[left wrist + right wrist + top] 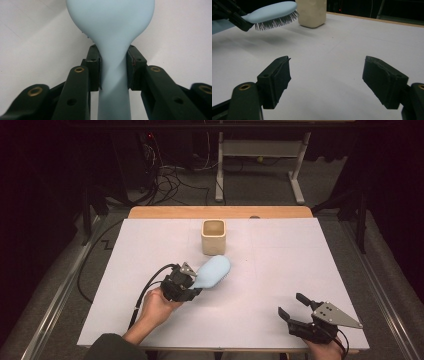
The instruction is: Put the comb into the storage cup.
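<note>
A pale blue hairbrush (213, 270) is held above the white table, bristles down, its head pointing toward the cream cup (214, 236). My left gripper (192, 287) is shut on the brush's neck; in the left gripper view both pads (94, 67) press against the narrow handle of the hairbrush (112, 32). The right gripper view shows the hairbrush (272, 12) lifted off the surface, its dark bristles hanging free, with the cup (312, 12) just behind it. My right gripper (292, 306) sits near the table's front right, open, nothing between its jaws (327, 80).
The white table sheet (280, 260) has a wooden edge (220, 212) at the back. Behind it, on the floor, are cables and the legs of a white desk frame (260, 165). Bare surface lies between the two grippers.
</note>
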